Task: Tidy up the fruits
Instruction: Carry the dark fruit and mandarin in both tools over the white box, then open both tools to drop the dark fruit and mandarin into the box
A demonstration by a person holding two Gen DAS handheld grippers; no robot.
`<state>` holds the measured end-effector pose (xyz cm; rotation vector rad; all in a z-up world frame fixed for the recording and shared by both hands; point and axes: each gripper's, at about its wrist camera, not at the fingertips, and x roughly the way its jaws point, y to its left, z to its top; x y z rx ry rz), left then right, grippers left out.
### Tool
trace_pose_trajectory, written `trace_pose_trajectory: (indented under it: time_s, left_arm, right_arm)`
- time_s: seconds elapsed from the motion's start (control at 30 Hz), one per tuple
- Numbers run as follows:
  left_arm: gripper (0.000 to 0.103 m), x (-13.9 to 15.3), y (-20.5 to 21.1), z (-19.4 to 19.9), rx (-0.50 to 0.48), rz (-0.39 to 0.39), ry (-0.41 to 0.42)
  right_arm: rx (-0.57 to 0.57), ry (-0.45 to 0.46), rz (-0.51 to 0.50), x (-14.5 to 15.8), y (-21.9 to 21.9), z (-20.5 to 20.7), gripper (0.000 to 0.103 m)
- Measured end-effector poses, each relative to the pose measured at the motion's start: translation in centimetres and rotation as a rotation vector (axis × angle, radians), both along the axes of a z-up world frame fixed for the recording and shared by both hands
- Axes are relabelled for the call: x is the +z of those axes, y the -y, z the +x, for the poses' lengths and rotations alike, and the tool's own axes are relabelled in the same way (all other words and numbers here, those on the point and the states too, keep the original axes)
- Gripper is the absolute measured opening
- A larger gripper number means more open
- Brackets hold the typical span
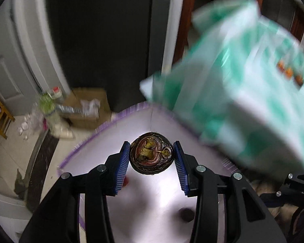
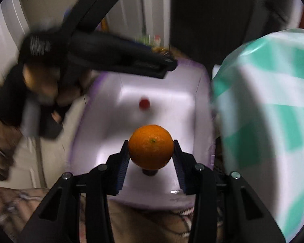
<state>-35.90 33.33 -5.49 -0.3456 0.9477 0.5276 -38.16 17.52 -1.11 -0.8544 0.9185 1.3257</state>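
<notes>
Orange [image 2: 151, 147]: clamped between right gripper [image 2: 151, 151] fingers, held above the white bin [image 2: 164, 93].

Dark mangosteen-like fruit [image 1: 151, 153]: gripped by left gripper [image 1: 152, 158], seen at 11 o'clock over the bin's far rim.

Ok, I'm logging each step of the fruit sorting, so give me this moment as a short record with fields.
left gripper: shut on a dark round fruit
right gripper: shut on an orange
below both: white bin with purple rim
in the bin: small red fruit, small dark fruit
beside the bin: green-and-white bag, blurred
fruit released yet: no
</notes>
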Motion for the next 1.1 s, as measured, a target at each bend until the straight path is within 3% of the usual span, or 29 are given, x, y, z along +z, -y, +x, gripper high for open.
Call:
trace_pose_trajectory:
  time_s: [0.17, 0.23, 0.4, 0.53, 0.73, 0.83, 0.93, 1.0, 1.07, 1.1]
  left_arm:
    - [0.041, -7.1, -2.9, 4.2, -0.101, -0.111, -0.215]
    - [0.041, -8.7, -3.6, 5.3, -0.144, -0.146, -0.251]
    - [0.041, -11.9, -4.4, 8.0, -0.262, -0.149, -0.35]
    - [0.041, -13.5, -4.4, 8.4, -0.301, -0.152, -0.402]
    - [0.041, -14.0, -4.3, 8.4, -0.308, -0.172, -0.423]
    - [0.042, -14.0, -4.4, 8.1, -0.289, -0.176, -0.428]
    - [0.044, -13.1, -3.9, 7.8, -0.277, -0.156, -0.42]
    - [0.052, -12.1, -3.6, 8.5, -0.279, -0.156, -0.396]
    - [0.071, -11.2, -3.3, 8.7, -0.273, -0.135, -0.377]
    - [0.074, -10.8, -3.2, 8.9, -0.266, -0.116, -0.374]
  right_arm:
    - [-0.019, 0.022, -0.186, -6.3, -4.6, 0.4, 0.042]
    - [0.016, 0.051, -0.236, -8.0, -5.7, -0.3, 0.042]
    - [0.184, 0.191, -0.358, -11.8, -6.7, -4.3, 0.042]
    - [0.311, 0.282, -0.415, -13.8, -7.0, -7.6, 0.042]
    - [0.339, 0.3, -0.437, -14.1, -7.2, -9.0, 0.043]
    - [0.313, 0.286, -0.39, -12.9, -6.9, -9.1, 0.071]
    - [0.287, 0.245, -0.32, -10.7, -6.3, -8.9, 0.077]
    - [0.27, 0.229, -0.272, -9.0, -5.3, -9.0, 0.08]
    - [0.26, 0.226, -0.24, -7.6, -4.4, -8.1, 0.081]
    - [0.25, 0.225, -0.217, -6.6, -3.7, -8.1, 0.081]
